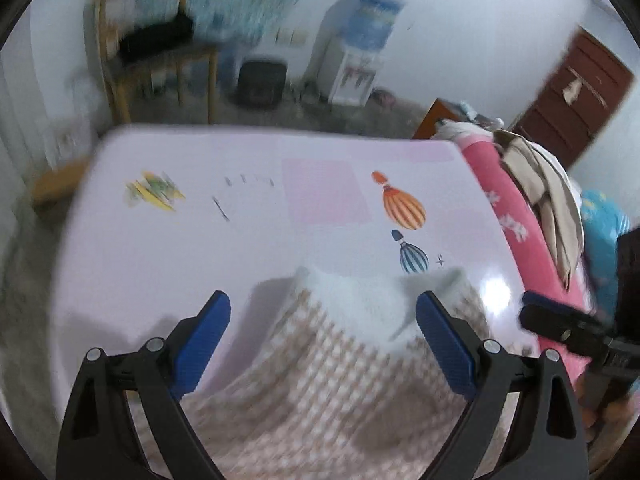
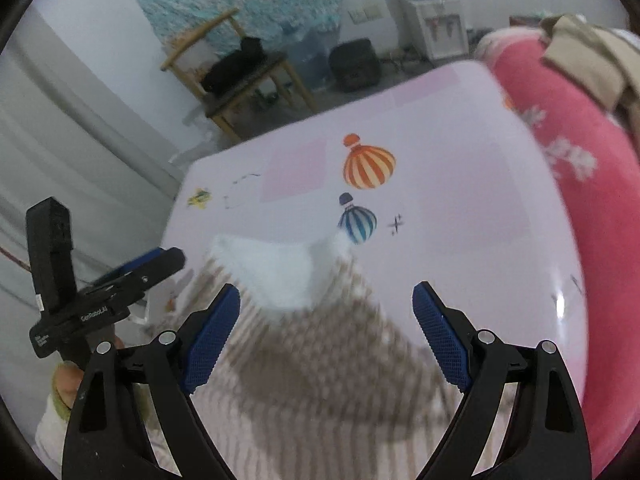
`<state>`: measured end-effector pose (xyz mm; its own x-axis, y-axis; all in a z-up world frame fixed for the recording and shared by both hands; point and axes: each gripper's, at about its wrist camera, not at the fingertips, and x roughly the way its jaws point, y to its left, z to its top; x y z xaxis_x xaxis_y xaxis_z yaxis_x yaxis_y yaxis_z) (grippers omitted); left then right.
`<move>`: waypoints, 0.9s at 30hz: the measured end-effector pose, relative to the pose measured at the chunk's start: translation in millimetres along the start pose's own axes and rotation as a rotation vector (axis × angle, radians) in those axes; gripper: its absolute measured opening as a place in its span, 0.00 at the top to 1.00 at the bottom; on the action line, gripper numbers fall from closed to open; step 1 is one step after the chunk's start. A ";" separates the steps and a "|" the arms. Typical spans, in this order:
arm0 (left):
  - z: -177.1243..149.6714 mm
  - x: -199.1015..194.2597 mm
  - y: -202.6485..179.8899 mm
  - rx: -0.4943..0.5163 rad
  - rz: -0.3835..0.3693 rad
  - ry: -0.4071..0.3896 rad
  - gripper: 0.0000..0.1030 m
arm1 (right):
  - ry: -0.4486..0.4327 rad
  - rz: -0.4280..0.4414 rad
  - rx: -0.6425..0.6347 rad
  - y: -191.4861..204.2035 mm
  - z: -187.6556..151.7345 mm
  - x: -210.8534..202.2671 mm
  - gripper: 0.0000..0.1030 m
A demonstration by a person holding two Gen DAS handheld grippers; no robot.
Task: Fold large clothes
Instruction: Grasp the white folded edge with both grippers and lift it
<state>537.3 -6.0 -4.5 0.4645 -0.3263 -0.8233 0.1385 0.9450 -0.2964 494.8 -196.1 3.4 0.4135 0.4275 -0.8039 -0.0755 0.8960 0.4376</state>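
Observation:
A brown-and-white checked garment [image 1: 328, 392] with a white fleecy lining [image 1: 360, 304] lies on the pale table [image 1: 160, 264], its collar end pointing away from me. My left gripper [image 1: 324, 320] hovers over it, open, with nothing between its blue pads. The right gripper [image 1: 536, 304] shows at the right edge of that view. In the right wrist view the same garment [image 2: 320, 368] and lining [image 2: 276, 272] lie below my right gripper [image 2: 326, 312], which is wide open and holds nothing. The left gripper [image 2: 160, 264] appears at the left, held by a hand [image 2: 68, 384].
The table [image 2: 460, 208] carries printed balloons [image 2: 368, 166]. A pink blanket [image 2: 568, 128] with a beige cloth [image 2: 592, 60] lies along its right side. Beyond the far edge stand a wooden chair [image 2: 244, 76], a dark box [image 2: 356, 64] and a water dispenser [image 2: 436, 20].

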 end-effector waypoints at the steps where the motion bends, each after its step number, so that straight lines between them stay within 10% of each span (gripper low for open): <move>1: 5.1 13.4 5.5 -0.039 -0.010 0.035 0.14 | 0.015 -0.006 0.005 -2.0 4.7 9.3 0.20; 4: 12.3 47.6 19.1 -0.113 0.001 0.100 0.27 | 0.075 -0.037 0.015 -10.0 12.6 39.3 0.30; 8: 5.3 64.3 30.4 -0.176 -0.051 0.152 0.57 | 0.140 -0.005 0.036 -18.4 12.9 58.5 0.77; 11: -0.8 56.7 29.5 -0.175 -0.120 0.145 0.74 | 0.110 0.028 0.010 -15.7 7.2 44.1 0.89; 19: -35.5 -45.7 -1.3 0.061 -0.233 0.015 0.85 | -0.001 0.062 -0.199 22.8 -42.1 -41.0 0.87; 27: -132.6 -96.9 -4.9 0.221 -0.235 0.033 0.84 | -0.045 0.122 -0.302 34.0 -114.0 -118.7 0.51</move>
<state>375.6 17.8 12.5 0.3692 -0.5334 -0.7610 0.4271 0.8247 -0.3709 339.6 -202.7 67.8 0.4237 0.5338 -0.7318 -0.3897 0.8368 0.3847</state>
